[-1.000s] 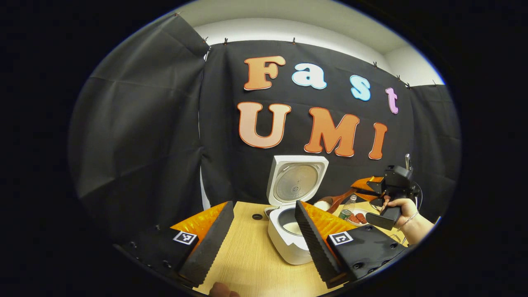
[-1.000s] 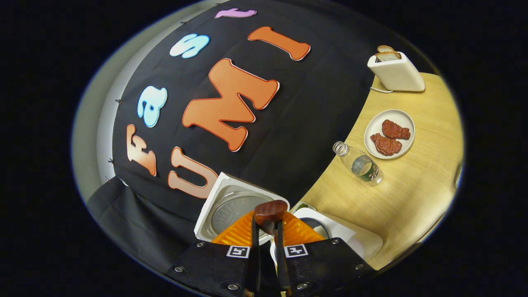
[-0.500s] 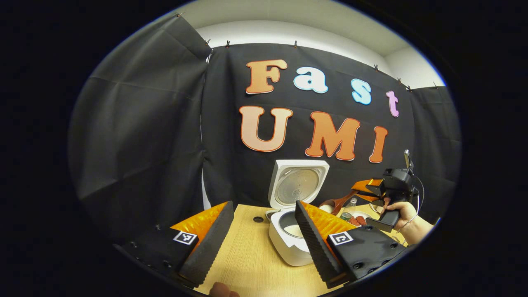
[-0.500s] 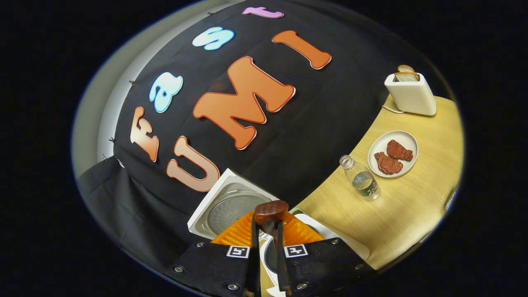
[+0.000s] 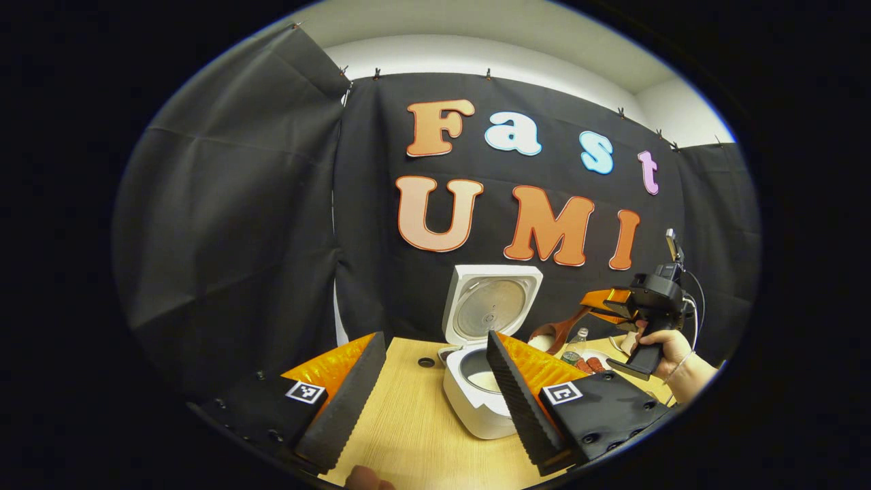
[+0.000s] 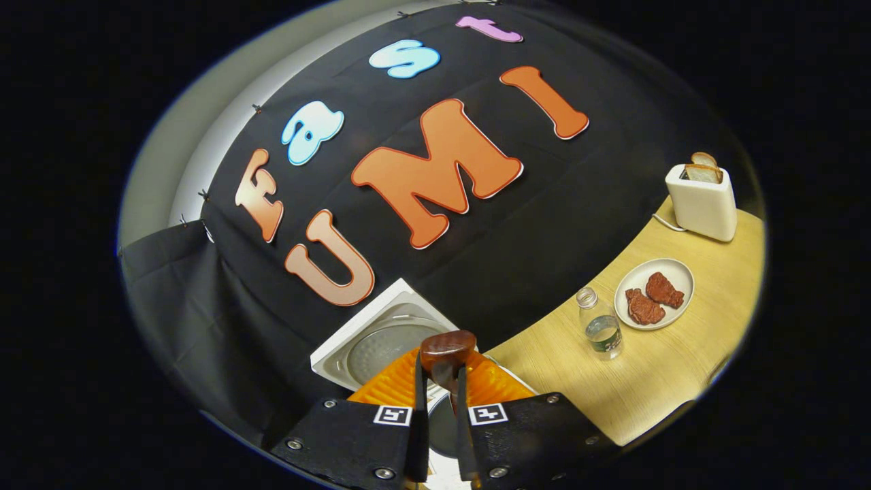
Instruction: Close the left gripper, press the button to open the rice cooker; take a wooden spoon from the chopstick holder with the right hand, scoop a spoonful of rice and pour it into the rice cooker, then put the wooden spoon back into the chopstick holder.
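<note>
Wooden spoon (image 6: 446,350) sits low in the centre of the right gripper view, its dark reddish-brown handle pinched between the right gripper's (image 6: 439,408) two fingers, which are drawn nearly together on it with only the handle between them. In the left gripper view the same spoon (image 5: 554,333) shows at right of centre, slanting down and leftward from that gripper, its bowl end just beside the rice cooker with something pale in it; whether that is rice I cannot tell.

White rice cooker (image 5: 476,401) stands on the wooden table (image 5: 408,435) at lower centre of the left gripper view, its lid (image 5: 491,303) swung up and upright against the black cloth wall (image 5: 238,224), the round metal inner plate facing forward. A pale layer lies in the inner pot. In the right gripper view the raised lid (image 6: 378,340) appears just behind the closed fingers, at lower centre.

Left gripper (image 5: 432,401) frames the cooker from the bottom of its own view, fingers spread wide and holding nothing.

A hand (image 5: 663,347) at the right edge of the left gripper view grasps the right gripper's handle.

Farther off, toward the right of the right gripper view, a clear bottle (image 6: 599,327) stands near a plate (image 6: 674,269) bearing two reddish-brown pieces, and a white toaster (image 6: 704,201) with bread slices stands at the table's far end.
</note>
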Demonstrator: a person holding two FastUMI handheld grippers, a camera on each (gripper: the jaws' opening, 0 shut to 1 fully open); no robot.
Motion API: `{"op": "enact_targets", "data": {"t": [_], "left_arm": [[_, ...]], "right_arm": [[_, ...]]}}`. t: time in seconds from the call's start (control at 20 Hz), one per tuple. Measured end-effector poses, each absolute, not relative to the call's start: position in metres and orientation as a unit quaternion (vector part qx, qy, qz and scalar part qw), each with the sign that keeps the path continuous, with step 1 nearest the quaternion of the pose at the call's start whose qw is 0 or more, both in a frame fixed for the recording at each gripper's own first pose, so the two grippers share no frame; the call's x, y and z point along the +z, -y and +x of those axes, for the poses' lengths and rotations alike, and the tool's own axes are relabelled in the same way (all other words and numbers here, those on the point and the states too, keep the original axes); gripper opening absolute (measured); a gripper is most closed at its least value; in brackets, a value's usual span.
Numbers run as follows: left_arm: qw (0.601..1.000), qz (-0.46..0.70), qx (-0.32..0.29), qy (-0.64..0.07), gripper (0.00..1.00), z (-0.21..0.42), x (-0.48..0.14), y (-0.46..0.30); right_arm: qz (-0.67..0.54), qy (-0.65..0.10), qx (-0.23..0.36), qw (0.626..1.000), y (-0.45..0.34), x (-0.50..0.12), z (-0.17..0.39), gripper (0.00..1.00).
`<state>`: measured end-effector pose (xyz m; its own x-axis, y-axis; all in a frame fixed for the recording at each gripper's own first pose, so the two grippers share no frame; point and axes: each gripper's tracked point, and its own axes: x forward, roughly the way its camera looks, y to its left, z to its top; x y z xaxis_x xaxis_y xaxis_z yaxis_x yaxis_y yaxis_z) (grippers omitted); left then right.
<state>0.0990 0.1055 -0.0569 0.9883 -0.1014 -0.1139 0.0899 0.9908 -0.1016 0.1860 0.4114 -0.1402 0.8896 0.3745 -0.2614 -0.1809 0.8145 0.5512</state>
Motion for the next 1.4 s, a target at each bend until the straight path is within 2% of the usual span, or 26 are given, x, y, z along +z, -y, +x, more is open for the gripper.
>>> {"op": "enact_targets", "data": {"t": [0.8, 1.4], "left_arm": [[0.996, -0.048, -0.049, -0.057, 1.0, 0.101, -0.057, -0.107], [0.996, -0.049, -0.04, -0.059, 1.0, 0.101, -0.063, -0.112]], "right_arm": [[0.114, -0.135, 0.197, 0.964, -0.446, -0.117, 0.181, 0.16], [-0.009, -0.107, 0.244, 0.964, -0.476, -0.109, 0.167, 0.16]]}}
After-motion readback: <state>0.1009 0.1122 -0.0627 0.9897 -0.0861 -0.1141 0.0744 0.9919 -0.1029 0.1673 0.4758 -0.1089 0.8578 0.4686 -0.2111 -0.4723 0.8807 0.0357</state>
